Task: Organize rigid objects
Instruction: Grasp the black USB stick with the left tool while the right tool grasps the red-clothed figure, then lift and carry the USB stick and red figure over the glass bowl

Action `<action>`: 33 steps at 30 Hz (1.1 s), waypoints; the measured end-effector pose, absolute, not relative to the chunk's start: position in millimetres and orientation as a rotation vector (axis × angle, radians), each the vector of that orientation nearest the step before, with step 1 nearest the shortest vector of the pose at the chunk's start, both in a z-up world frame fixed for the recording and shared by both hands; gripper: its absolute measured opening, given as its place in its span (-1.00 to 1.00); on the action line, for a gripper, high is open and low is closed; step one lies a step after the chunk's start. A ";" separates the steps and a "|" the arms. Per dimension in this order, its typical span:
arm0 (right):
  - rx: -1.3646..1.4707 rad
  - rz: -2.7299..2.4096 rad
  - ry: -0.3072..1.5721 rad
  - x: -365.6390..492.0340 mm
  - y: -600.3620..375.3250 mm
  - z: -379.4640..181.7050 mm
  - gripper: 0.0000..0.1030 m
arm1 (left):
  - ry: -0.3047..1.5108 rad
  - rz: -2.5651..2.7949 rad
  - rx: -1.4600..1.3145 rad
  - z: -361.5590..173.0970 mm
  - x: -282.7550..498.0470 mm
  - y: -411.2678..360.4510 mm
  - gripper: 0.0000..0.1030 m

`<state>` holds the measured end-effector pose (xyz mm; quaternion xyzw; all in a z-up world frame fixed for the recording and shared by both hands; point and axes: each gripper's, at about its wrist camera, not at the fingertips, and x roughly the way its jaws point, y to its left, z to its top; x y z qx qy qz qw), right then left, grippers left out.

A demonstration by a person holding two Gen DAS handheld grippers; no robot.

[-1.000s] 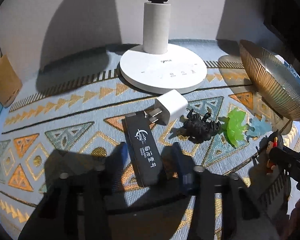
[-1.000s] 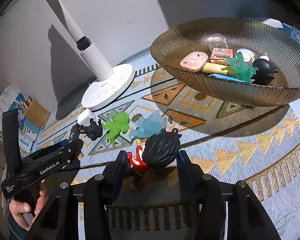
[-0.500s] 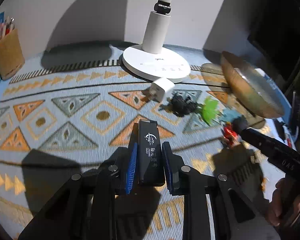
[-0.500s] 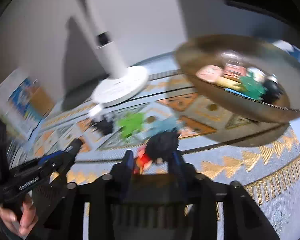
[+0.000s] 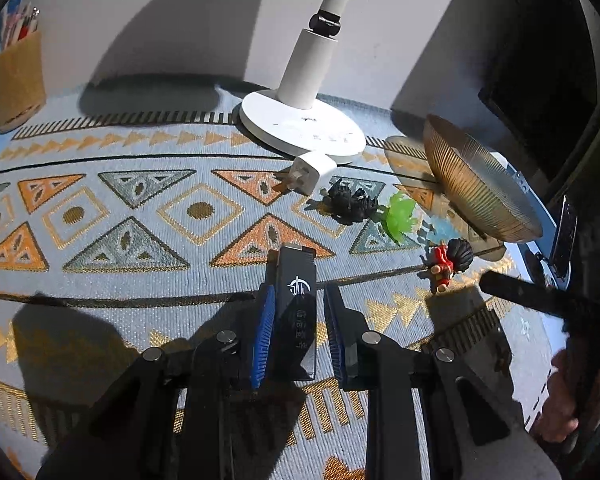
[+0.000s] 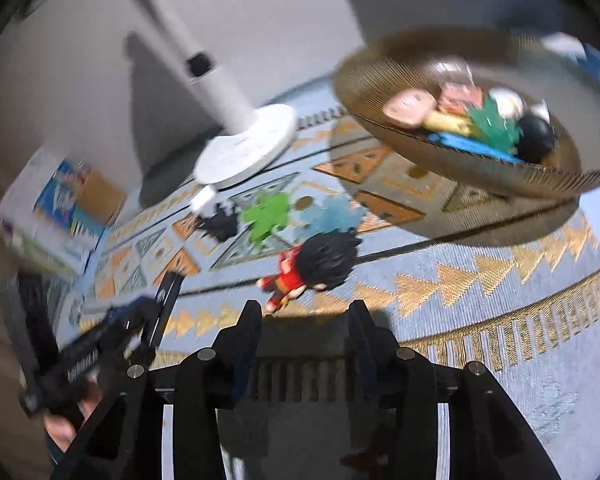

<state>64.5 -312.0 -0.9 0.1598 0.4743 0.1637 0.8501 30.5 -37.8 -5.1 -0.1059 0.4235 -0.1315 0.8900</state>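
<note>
1. Left wrist view: left gripper (image 5: 298,332) clamps black box (image 5: 294,312), lifted above mat (image 5: 100,292).
2. Right gripper (image 6: 304,344) gapes empty; figurine (image 6: 312,268) lies ahead.
3. Advice: keep box level, release low inside bowl (image 5: 472,188).

Left half of the mat (image 5: 100,240) lies open; lamp base (image 5: 300,128), toys and bowl (image 5: 480,192) crowd the right.

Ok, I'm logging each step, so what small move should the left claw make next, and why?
Probably carry it right, toward the ribbed golden bowl. The left claw is shut on the flat black rectangular box with white print, lifted above the patterned mat, and similar small items already lie in that bowl.
</note>
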 end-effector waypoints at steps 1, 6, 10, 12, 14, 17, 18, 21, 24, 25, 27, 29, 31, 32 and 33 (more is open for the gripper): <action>0.352 0.327 1.024 71.9 -310.8 -4.3 -0.15 | 0.881 -0.271 -0.217 -5.6 30.2 -38.0 -0.57; 0.344 0.295 1.048 99.5 -294.3 -9.7 -0.11 | 0.899 -0.265 -0.203 -7.6 32.2 -39.7 -0.50; 0.215 0.341 1.027 112.2 -262.5 -8.1 -0.09 | 0.910 -0.268 -0.188 -9.2 33.8 -41.0 -0.46; 0.130 0.353 1.013 113.1 -250.0 -7.7 -0.06 | 0.913 -0.267 -0.185 -9.3 33.9 -41.3 -0.46; 0.036 0.337 0.997 110.6 -236.4 -7.9 -0.06 | 0.917 -0.265 -0.187 -9.9 34.9 -41.1 -0.46; -0.027 0.310 0.966 104.8 -230.0 -9.0 -0.14 | 0.919 -0.254 -0.168 -9.8 37.0 -44.7 -0.41; -0.047 0.304 0.960 102.7 -230.0 -9.4 -0.35 | 0.920 -0.252 -0.153 -9.6 38.8 -47.9 -0.38; -0.008 0.365 0.965 97.5 -236.0 -7.6 -0.37 | 0.920 -0.222 -0.095 -9.1 41.3 -57.1 -0.35; 0.052 0.476 0.958 82.4 -244.9 -2.1 -0.37 | 0.912 -0.190 -0.015 -9.9 41.9 -66.8 -0.58; 0.045 0.515 0.945 73.1 -247.4 1.8 -0.37 | 0.910 -0.196 -0.013 -9.6 41.1 -67.1 -0.59; 0.037 0.580 0.932 59.7 -248.1 6.8 -0.37 | 0.896 -0.221 -0.040 -6.5 36.7 -64.0 -0.59; 0.015 0.631 0.933 47.2 -245.4 8.5 -0.37 | 0.862 -0.244 -0.084 0.7 29.5 -58.2 -0.59; -0.035 0.634 0.952 36.4 -247.6 5.7 -0.37 | 0.835 -0.270 -0.138 6.7 23.5 -51.4 -0.59; -0.071 0.616 0.959 33.1 -248.0 2.1 -0.37 | 0.826 -0.277 -0.162 7.6 21.9 -47.7 -0.59; -0.095 0.605 0.962 31.0 -247.1 -0.6 -0.37 | 0.824 -0.281 -0.178 6.7 21.8 -46.0 -0.59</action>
